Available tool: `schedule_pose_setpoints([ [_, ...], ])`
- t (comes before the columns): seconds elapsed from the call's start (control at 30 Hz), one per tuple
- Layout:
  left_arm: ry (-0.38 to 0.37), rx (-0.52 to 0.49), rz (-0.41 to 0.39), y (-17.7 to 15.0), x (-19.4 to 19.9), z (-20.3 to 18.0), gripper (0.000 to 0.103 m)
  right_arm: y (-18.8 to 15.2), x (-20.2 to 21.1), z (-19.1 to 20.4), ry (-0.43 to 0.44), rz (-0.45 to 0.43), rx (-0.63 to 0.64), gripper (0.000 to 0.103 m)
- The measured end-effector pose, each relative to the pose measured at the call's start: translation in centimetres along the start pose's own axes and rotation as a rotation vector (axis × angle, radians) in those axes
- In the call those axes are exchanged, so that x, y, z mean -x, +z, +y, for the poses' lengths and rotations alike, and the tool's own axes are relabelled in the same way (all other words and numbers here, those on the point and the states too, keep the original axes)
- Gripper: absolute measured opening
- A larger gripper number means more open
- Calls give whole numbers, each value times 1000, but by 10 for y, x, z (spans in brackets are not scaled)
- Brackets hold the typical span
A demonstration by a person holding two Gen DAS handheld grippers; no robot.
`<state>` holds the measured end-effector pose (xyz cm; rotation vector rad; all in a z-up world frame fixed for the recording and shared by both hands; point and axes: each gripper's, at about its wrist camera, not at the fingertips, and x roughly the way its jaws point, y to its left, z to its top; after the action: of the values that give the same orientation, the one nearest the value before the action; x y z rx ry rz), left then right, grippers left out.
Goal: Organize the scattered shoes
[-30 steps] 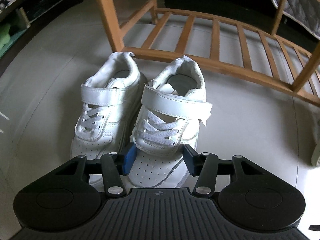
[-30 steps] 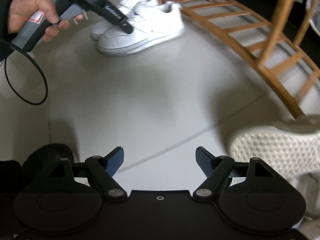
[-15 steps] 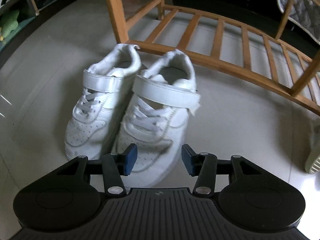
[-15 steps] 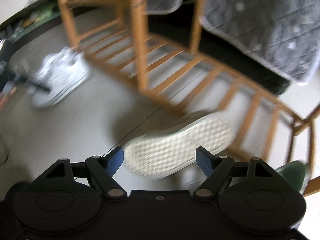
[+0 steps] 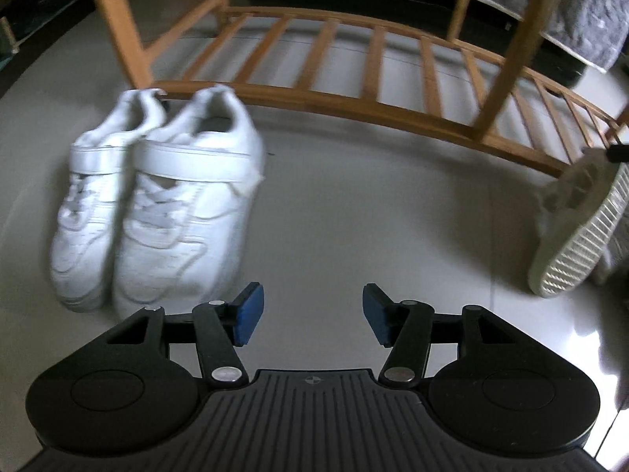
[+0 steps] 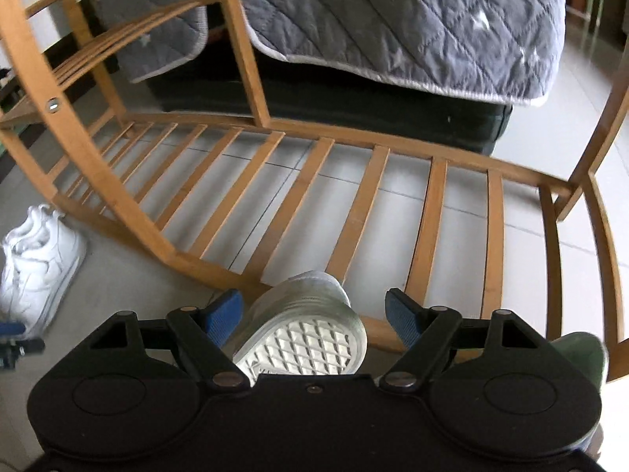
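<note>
A pair of white sneakers [image 5: 157,204] stands side by side on the floor, heels against the wooden shoe rack [image 5: 354,90]; the pair also shows in the right wrist view [image 6: 39,259]. My left gripper [image 5: 310,310] is open and empty, to the right of the pair's toes. A pale mesh shoe [image 6: 306,330] lies tipped up with its waffle sole showing, between the open fingers of my right gripper [image 6: 314,314], not clamped. The same shoe shows at the right in the left wrist view [image 5: 578,232].
The rack's slatted bottom shelf [image 6: 354,204] lies just beyond the mesh shoe. A grey quilted blanket [image 6: 393,19] hangs over a dark bed base behind the rack. A green shoe [image 6: 578,358] sits at the right edge. Pale tiled floor [image 5: 373,216] lies all around.
My left gripper let go of the right white sneaker, pulled back and moved right. My right gripper swung toward the rack and came up around the mesh shoe.
</note>
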<state>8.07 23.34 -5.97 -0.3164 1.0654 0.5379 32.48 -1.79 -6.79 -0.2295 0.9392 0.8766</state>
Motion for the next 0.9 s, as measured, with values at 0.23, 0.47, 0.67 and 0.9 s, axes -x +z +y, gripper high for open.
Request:
schedule_pose_setpoints([
  [0.23, -39, -12, 9, -5, -1, -19, 58, -4, -10, 4, 31, 43, 6, 70],
  [0.47, -77, 2, -2, -4, 5, -17, 59, -29, 7, 34, 150, 53, 135, 69],
  [0.67, -201, -70, -5, -6, 10, -33, 62, -69, 11, 70, 313, 125, 280, 69],
  [0.9, -372, -175, 57, -12, -4, -57, 64, -90, 10, 89, 454, 214, 417, 69],
])
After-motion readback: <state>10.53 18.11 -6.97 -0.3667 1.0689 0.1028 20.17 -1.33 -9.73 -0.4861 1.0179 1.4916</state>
